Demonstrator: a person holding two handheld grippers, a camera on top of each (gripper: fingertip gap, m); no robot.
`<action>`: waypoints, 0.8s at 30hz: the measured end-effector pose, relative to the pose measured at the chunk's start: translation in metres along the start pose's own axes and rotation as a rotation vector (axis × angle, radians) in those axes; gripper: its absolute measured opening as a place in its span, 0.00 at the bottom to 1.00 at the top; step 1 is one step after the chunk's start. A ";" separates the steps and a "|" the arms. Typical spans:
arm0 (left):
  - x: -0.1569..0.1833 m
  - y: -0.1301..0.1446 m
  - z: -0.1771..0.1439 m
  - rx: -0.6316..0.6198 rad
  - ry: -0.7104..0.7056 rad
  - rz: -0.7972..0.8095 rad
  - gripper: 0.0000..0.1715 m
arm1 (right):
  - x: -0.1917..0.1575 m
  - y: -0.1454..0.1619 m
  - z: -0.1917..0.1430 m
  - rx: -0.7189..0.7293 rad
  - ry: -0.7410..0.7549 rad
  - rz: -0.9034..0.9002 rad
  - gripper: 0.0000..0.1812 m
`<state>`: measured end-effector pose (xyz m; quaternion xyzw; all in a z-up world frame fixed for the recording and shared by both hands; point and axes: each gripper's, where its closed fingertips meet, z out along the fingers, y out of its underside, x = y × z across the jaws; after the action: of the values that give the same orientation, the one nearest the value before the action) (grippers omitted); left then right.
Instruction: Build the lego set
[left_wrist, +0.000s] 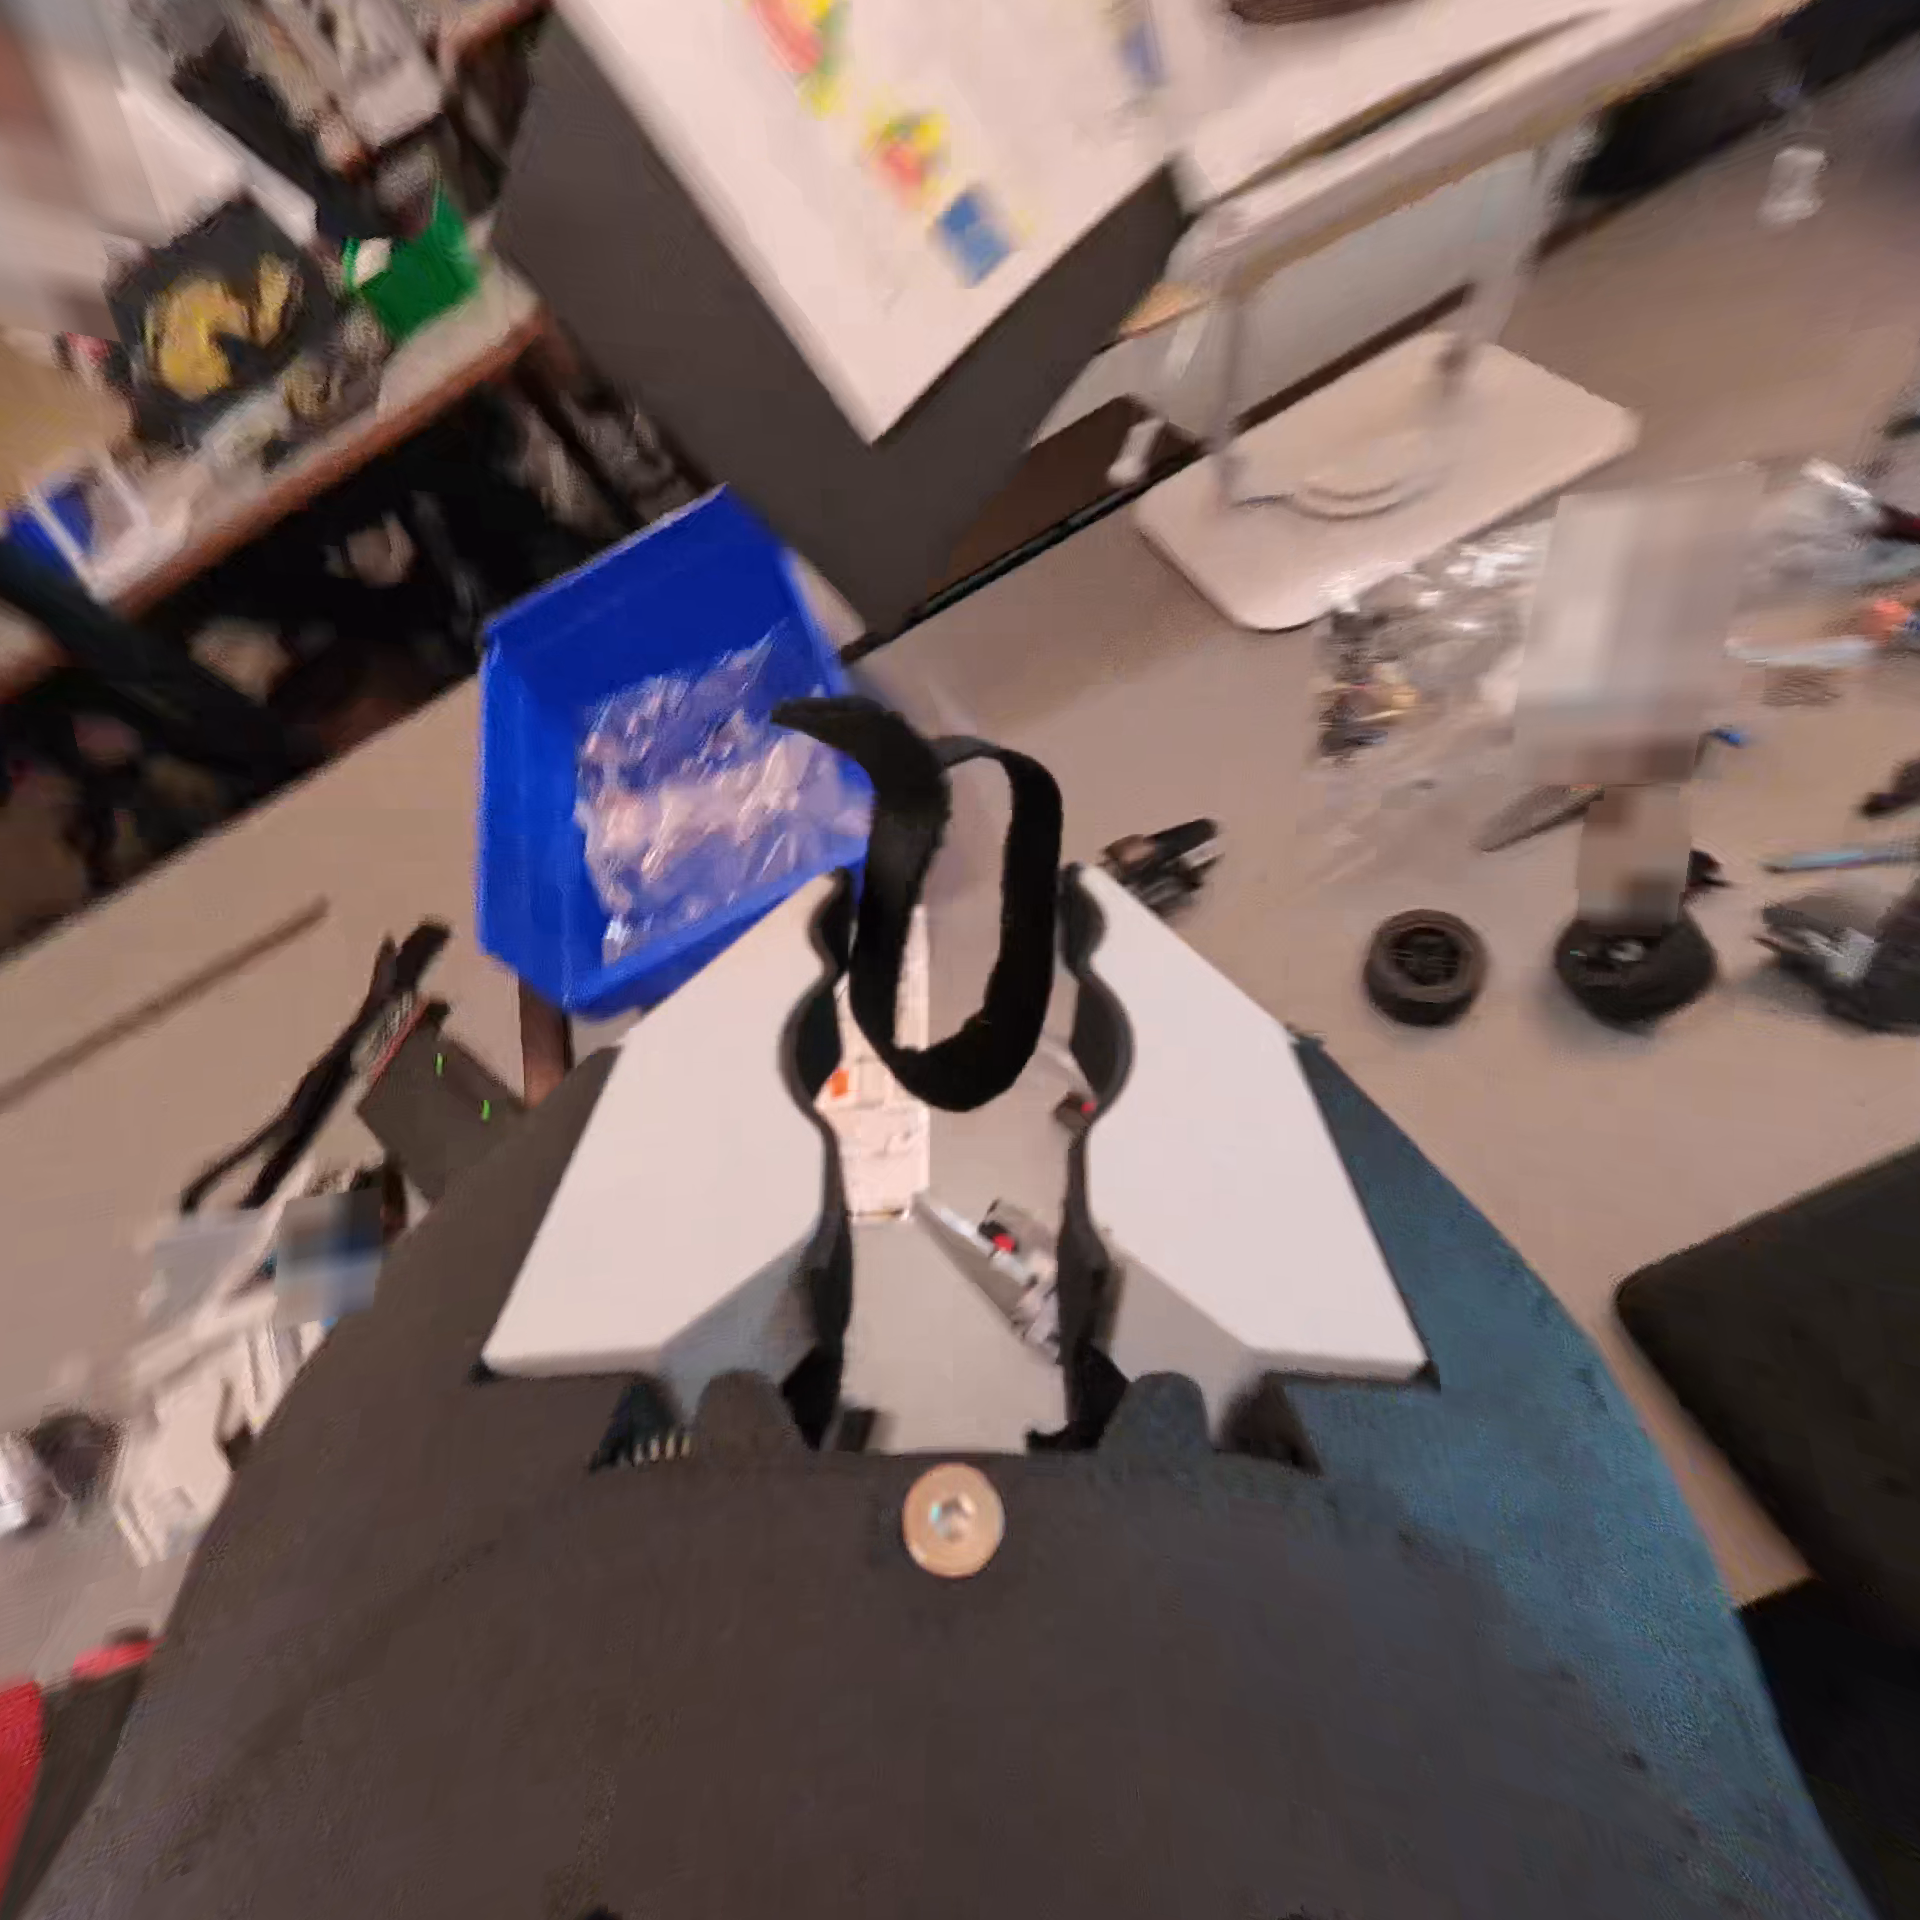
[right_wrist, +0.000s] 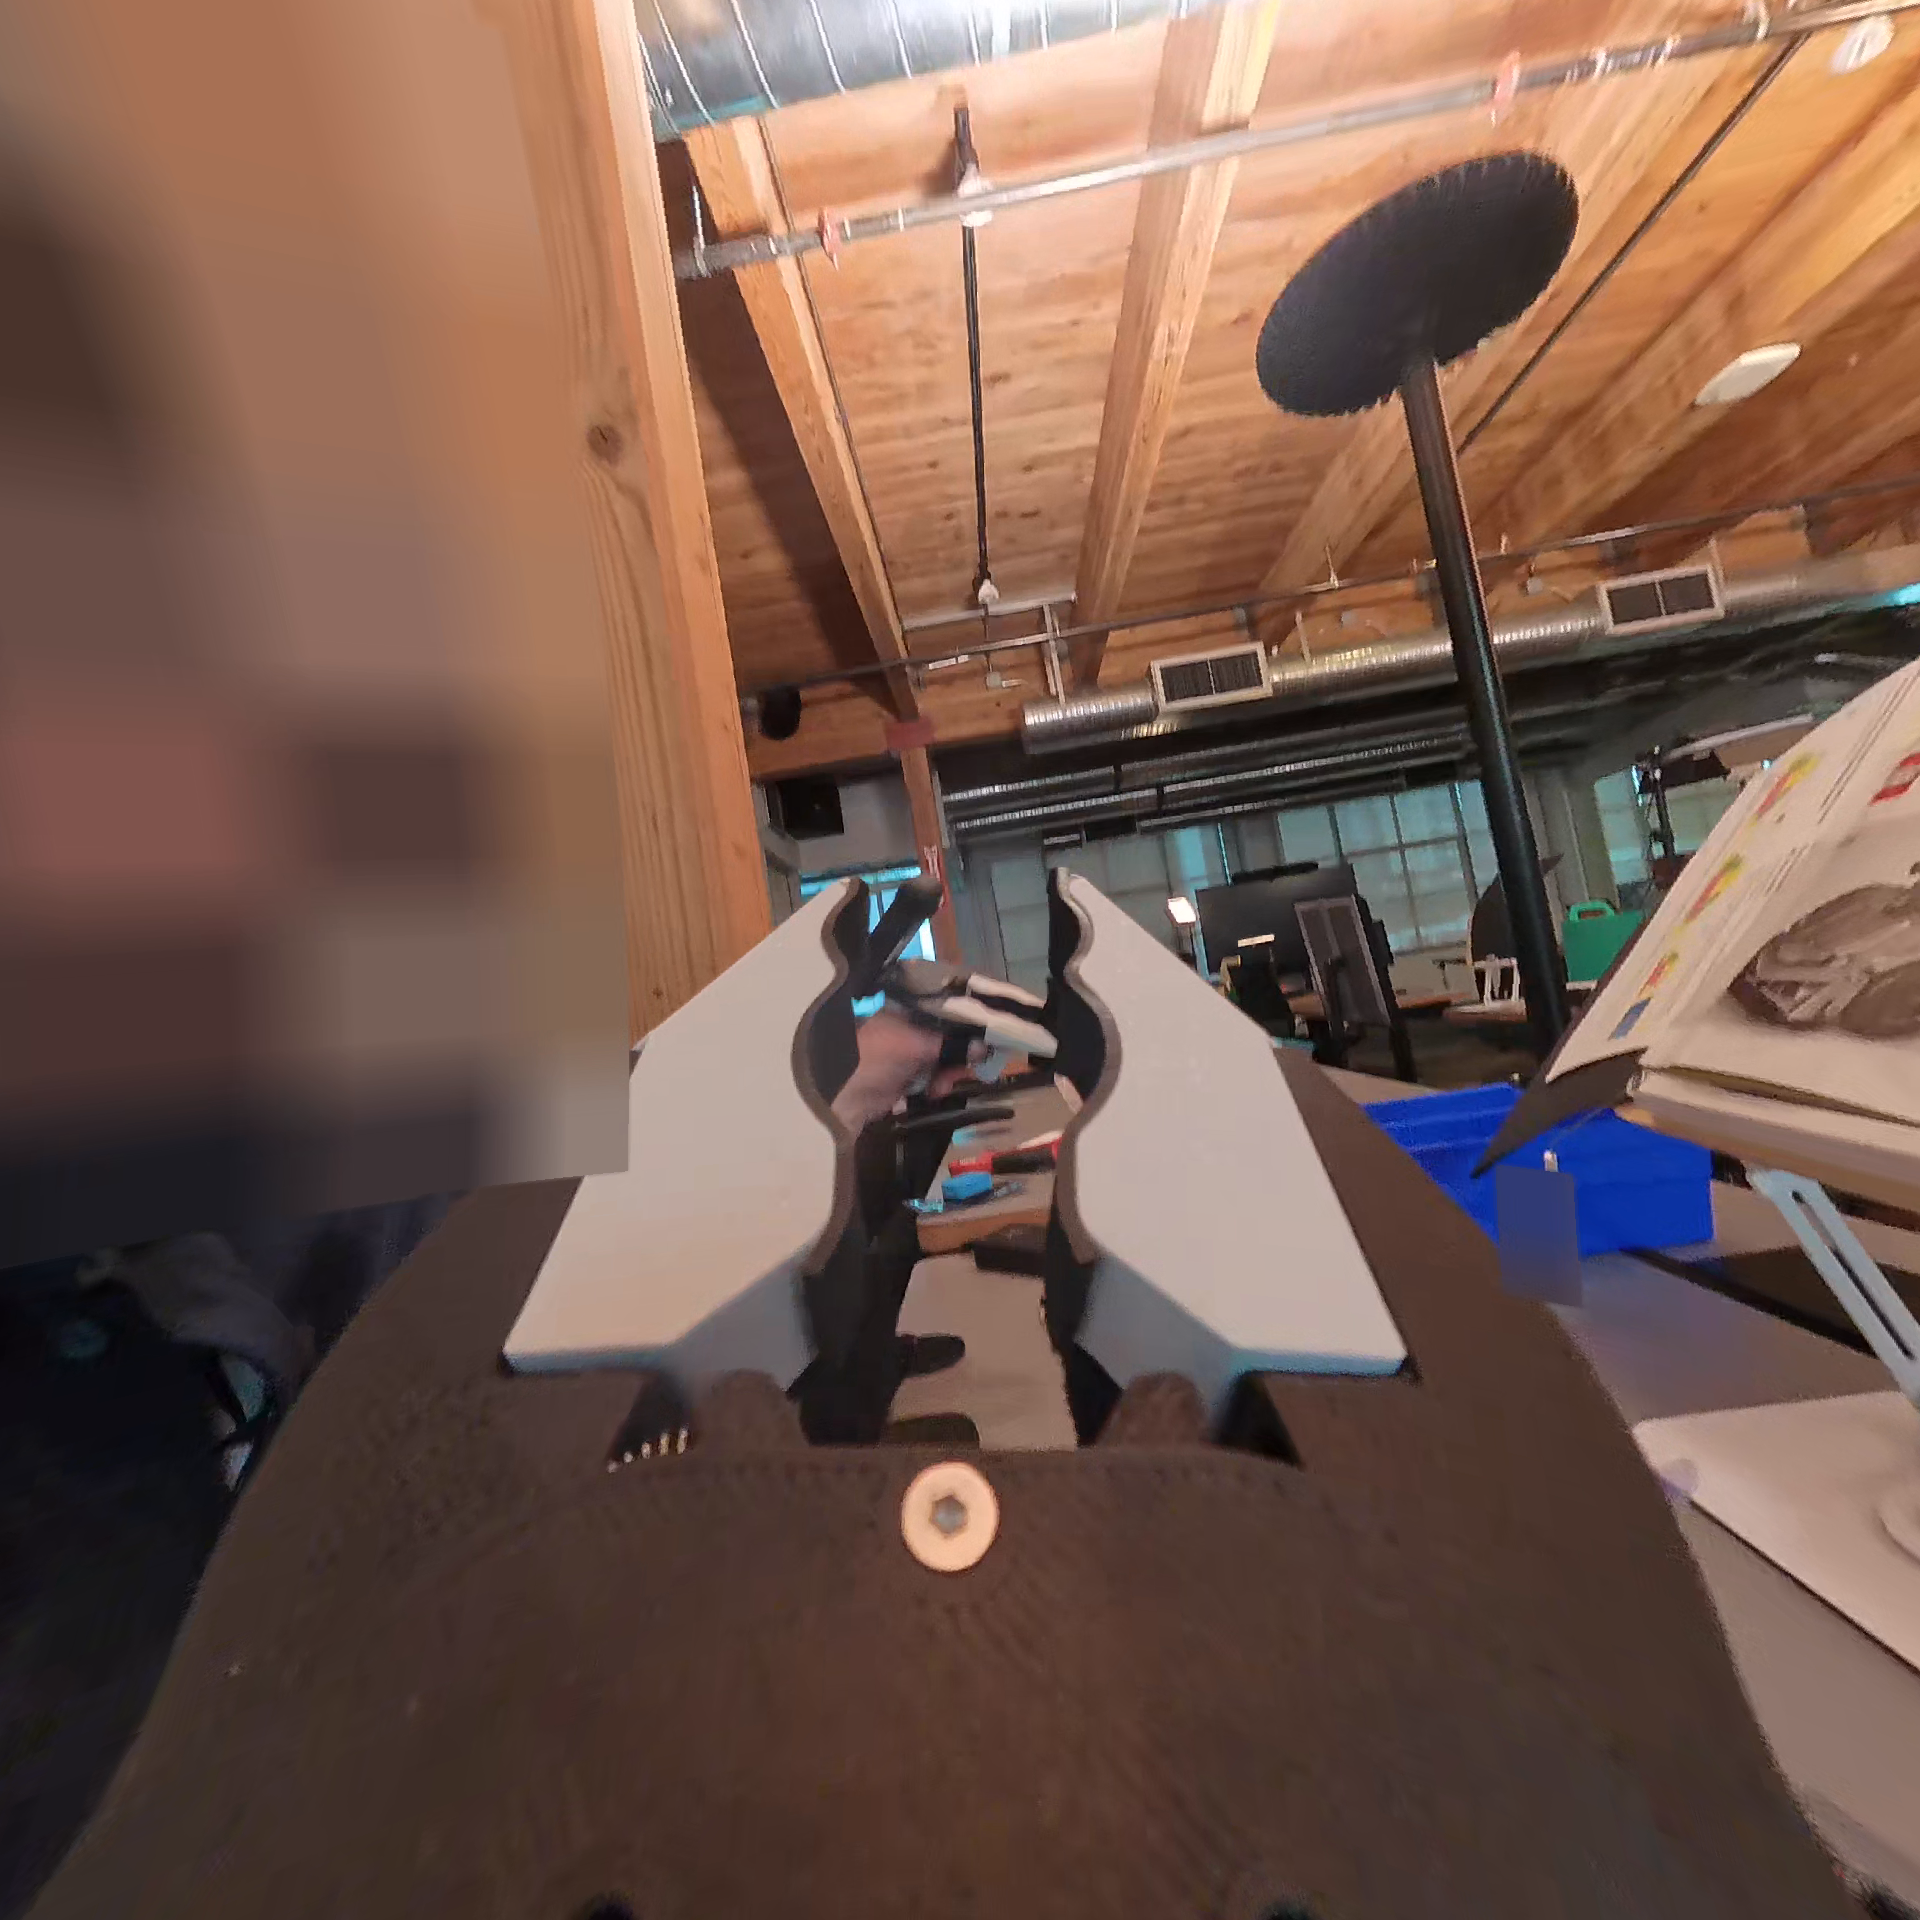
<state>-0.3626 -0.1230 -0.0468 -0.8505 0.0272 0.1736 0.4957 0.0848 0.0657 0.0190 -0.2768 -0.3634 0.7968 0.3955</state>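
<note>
In the left wrist view my left gripper (left_wrist: 956, 883) points down at the grey table (left_wrist: 1195, 1091). Between its jaws sit a white and grey lego assembly (left_wrist: 883, 1132) and a looped black strap (left_wrist: 1023, 904). Both stay sharp while the background blurs, so the gripper seems shut on them. Two black lego tyres (left_wrist: 1423, 966) lie to the right. In the right wrist view my right gripper (right_wrist: 956, 904) is tilted up towards the ceiling, with its jaws apart. Beyond them a hand (right_wrist: 894, 1070) holds a black and white lego piece (right_wrist: 977, 1003). The open instruction book (right_wrist: 1766, 935) stands on the right.
A blue bin (left_wrist: 540, 790) with clear bags stands ahead of the left gripper, and it also shows in the right wrist view (right_wrist: 1455, 1132). Loose dark parts and plastic bags (left_wrist: 1455, 644) lie at the right. The book's white stand (left_wrist: 1382, 488) is behind them. A black mat (left_wrist: 1787, 1351) lies at the near right. The left gripper's tips are roughly 50 cm from the right gripper's.
</note>
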 end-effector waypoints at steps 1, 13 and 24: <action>-0.024 0.009 0.001 -0.025 0.008 -0.083 0.31 | 0.001 0.010 0.004 -0.041 -0.002 -0.004 0.18; -0.062 0.026 -0.001 -0.130 0.025 -0.088 0.15 | 0.009 0.110 0.051 -0.486 0.058 -0.089 0.23; 0.122 0.110 0.063 -0.399 0.338 0.263 0.27 | 0.027 0.151 0.014 -0.770 0.187 -0.260 0.27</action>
<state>-0.2893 -0.1093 -0.2061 -0.9372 0.1848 0.0942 0.2805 -0.0049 0.0189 -0.0976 -0.4274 -0.6293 0.5176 0.3917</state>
